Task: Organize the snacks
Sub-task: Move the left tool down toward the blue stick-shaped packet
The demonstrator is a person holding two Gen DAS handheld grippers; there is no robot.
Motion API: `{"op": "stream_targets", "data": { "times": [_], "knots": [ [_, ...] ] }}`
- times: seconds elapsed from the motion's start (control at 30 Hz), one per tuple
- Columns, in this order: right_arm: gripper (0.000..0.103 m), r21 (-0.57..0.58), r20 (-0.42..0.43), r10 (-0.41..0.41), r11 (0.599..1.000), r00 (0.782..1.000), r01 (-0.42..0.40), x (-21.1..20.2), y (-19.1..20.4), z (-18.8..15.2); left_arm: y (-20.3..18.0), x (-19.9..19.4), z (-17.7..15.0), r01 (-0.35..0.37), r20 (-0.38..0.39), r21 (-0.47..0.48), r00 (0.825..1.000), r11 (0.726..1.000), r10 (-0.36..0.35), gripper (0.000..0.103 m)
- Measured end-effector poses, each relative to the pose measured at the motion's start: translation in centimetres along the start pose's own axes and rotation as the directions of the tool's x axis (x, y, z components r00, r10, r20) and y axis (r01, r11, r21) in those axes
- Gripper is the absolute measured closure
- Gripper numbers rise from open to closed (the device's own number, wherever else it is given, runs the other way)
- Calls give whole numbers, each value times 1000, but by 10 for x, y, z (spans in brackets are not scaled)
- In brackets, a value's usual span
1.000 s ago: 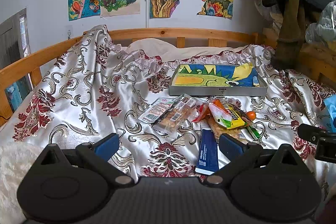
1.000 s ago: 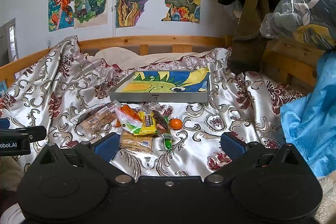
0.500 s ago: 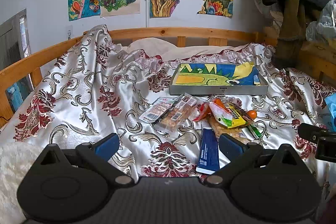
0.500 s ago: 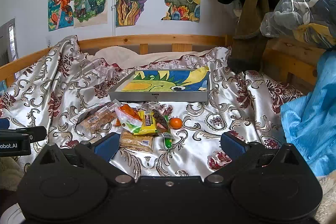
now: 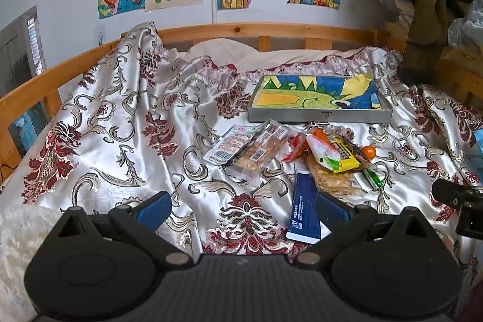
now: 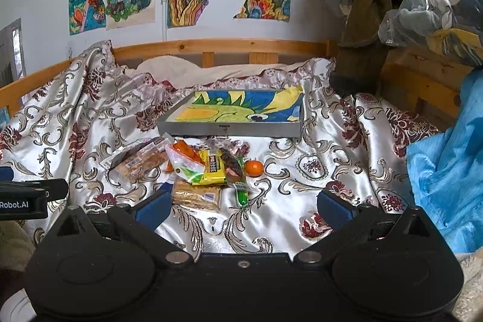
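1. A bed under a silver, red-flowered cover fills the room.
2. A flat tray with a painted dragon inside rests near the headboard.
3. Both tools hover low over the cover: left gripper and right gripper, jaws spread, holding nothing.
4. The snacks lie heaped just before the tray.
5. A blue packet lies beside the left gripper's right finger.
6. A tangerine sits at the heap's right edge.

You can read "Robot.AI" on the left gripper, seen from your right wrist; print on the snacks is too small to read.
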State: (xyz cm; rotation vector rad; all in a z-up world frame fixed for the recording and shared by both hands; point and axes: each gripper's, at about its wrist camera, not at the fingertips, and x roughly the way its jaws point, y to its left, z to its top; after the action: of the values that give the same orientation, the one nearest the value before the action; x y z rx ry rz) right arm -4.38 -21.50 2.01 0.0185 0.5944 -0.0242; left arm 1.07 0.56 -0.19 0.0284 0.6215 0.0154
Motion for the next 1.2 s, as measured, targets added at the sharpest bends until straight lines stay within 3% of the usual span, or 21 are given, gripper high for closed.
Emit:
{"op": "stream_targets", "data": {
  "times": [0.8, 1.2],
  "knots": [
    [1, -55, -61, 30, 998, 998, -33, 24, -10, 36, -16, 36, 26, -46, -154, 26, 987, 999, 50, 0],
    [1, -132, -82, 46, 990, 996, -56, 53, -8, 53, -25, 66, 48, 4, -236, 76, 972, 997, 14, 0]
  ]
}}
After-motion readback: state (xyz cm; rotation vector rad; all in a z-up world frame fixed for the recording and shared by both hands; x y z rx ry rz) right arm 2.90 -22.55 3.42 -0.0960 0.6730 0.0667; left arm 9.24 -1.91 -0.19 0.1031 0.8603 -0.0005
